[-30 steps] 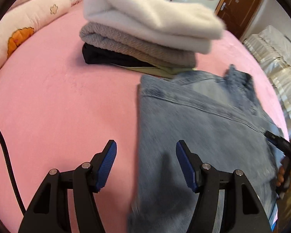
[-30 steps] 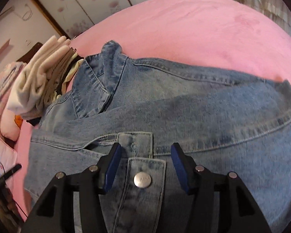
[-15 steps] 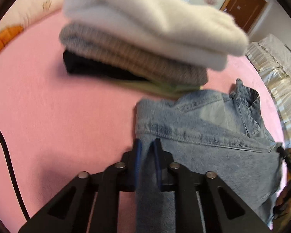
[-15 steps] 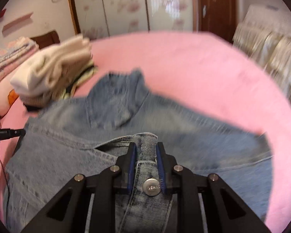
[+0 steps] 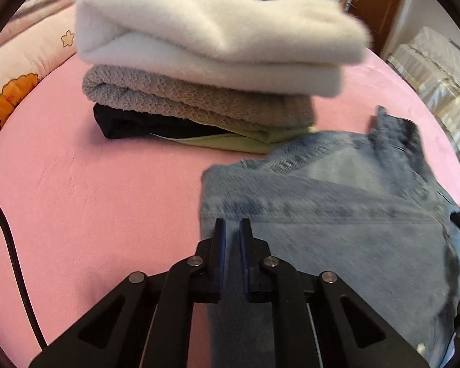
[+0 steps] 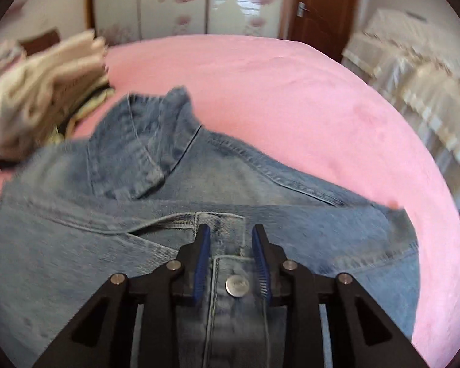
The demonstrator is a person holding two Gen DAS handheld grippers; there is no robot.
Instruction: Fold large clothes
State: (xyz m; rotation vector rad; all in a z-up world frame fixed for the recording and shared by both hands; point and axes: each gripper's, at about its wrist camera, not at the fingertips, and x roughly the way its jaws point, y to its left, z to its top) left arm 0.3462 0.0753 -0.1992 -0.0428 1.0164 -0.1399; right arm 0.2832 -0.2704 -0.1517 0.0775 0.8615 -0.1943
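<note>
Both grippers have gone from spread to gripping the denim jacket (image 6: 260, 184) on the pink bed (image 6: 291, 92): left gripper (image 5: 232, 230) pinches its edge, while right gripper (image 6: 231, 236), around the buttoned cuff, is opening again, so folding has begun.

Left tongs (image 5: 232, 230) clamped; right tongs (image 6: 231, 236) opening.

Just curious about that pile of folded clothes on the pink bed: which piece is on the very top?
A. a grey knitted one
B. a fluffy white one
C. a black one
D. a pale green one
B: in the left wrist view the fluffy white piece tops the pile, with the grey knit under it, then the black piece and the green piece.
</note>
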